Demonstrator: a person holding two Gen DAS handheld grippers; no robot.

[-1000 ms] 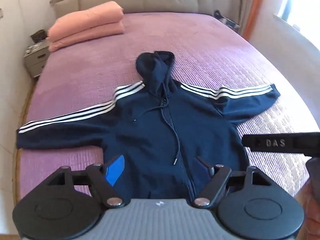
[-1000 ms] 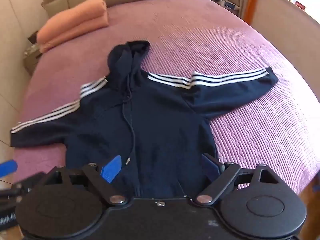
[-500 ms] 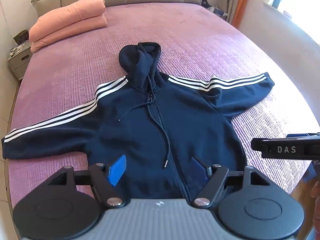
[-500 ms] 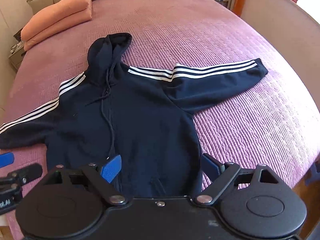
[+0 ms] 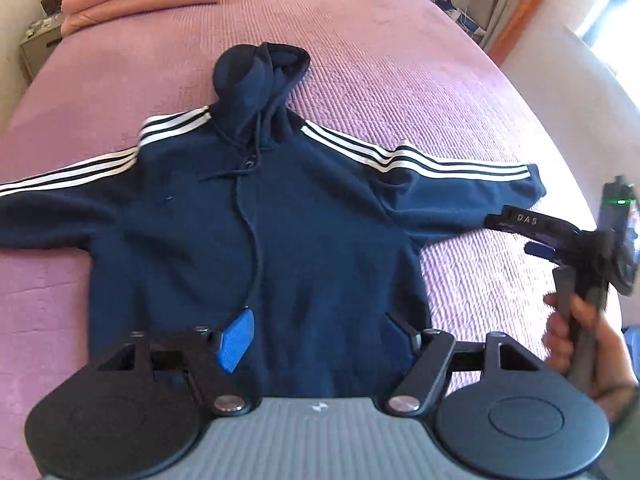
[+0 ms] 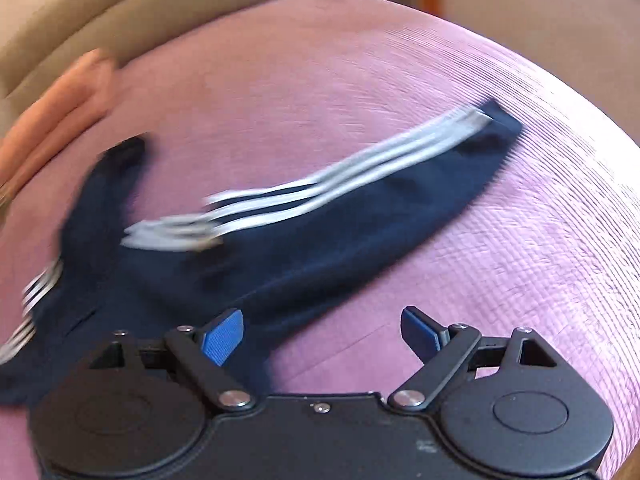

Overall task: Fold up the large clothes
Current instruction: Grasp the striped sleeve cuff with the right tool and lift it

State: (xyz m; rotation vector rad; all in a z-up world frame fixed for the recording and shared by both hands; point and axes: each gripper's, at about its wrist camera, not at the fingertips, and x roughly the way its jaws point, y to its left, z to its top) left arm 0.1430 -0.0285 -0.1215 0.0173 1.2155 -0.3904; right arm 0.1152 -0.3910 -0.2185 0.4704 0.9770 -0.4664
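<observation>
Meanwhile, the hoodie (image 5: 280,220) lay flat on the bed (image 5: 400,60), hood toward twelve o'clock. The left gripper (image 5: 320,338) hovered above its hem, jaws wide and empty. The right gripper (image 6: 322,332), jaws equally wide and empty, hung over the sleeve (image 6: 360,208) at three o'clock.

Soft matt fleece hoodie (image 5: 320,240) on ribbed purple cloth bedspread (image 5: 400,60).

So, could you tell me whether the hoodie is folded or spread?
Spread: the hoodie lies flat on the bed, both sleeves stretched out sideways.
</observation>
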